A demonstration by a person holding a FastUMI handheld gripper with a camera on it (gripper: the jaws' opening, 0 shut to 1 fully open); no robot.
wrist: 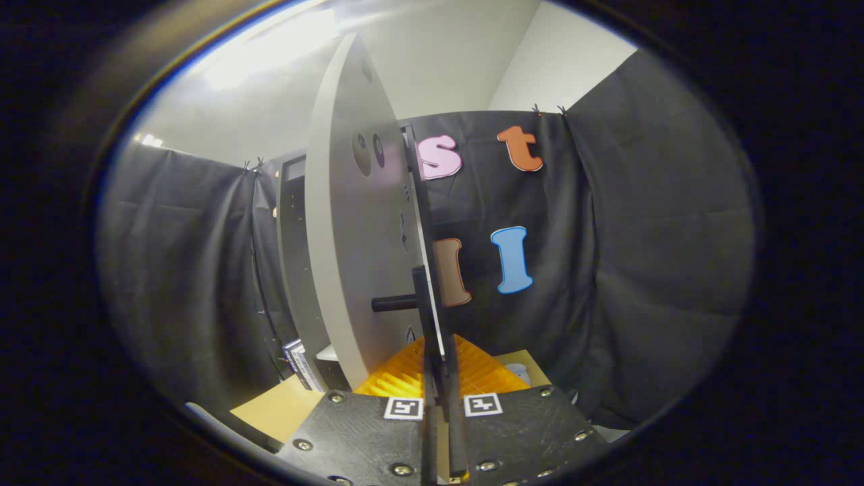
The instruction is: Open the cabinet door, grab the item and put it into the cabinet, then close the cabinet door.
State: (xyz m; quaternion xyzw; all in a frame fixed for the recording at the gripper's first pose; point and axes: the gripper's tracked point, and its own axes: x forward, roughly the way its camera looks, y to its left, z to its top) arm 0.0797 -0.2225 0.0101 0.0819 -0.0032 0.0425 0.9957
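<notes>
Gripper (439,378) pinched tight on the black bar handle (424,297) of the pale grey cabinet door (351,256), door-opening step I'd guess, next swing it wider.

The cabinet door (344,223) looks smooth, matt-painted board, its handle (422,304) matt dark metal or plastic.

Strong glare from ceiling light (270,47) overhead, blown out white, spilling down onto pale cabinet door (351,223). Door face evenly lit, far edge shaded. Black cloth walls dim, folds barely readable. Heavy fisheye bending: door bowed into a curve, wall seams bent. Soft focus and colour fringing toward outer ring. Hand-held gripper (442,432) close in, fingers nearly together around the dark handle bar, slightly blurred, in shadow.
</notes>
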